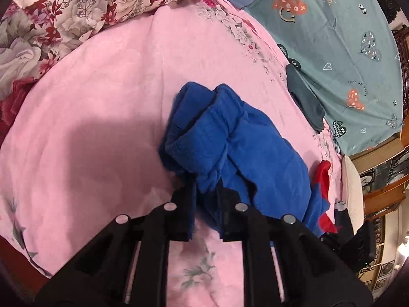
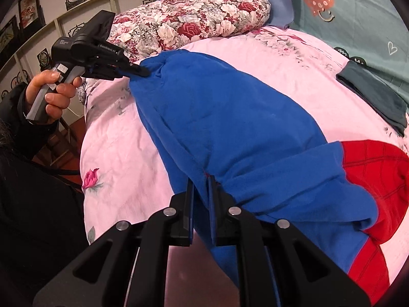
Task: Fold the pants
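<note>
Both grippers (image 1: 205,192) (image 2: 200,186), jaws clamped.

Left claw (image 1: 206,192) clamped on blue pants (image 1: 230,138) over pink bedsheet (image 1: 102,102).

The pants (image 2: 230,117) lie on the bed (image 2: 115,153). A pillow (image 2: 204,15) sits behind them. A folded garment (image 2: 375,97) lies to their right.

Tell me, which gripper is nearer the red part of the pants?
Right. The right gripper pinches the blue fabric beside the red part; the left gripper grips the pants at the far end.
</note>
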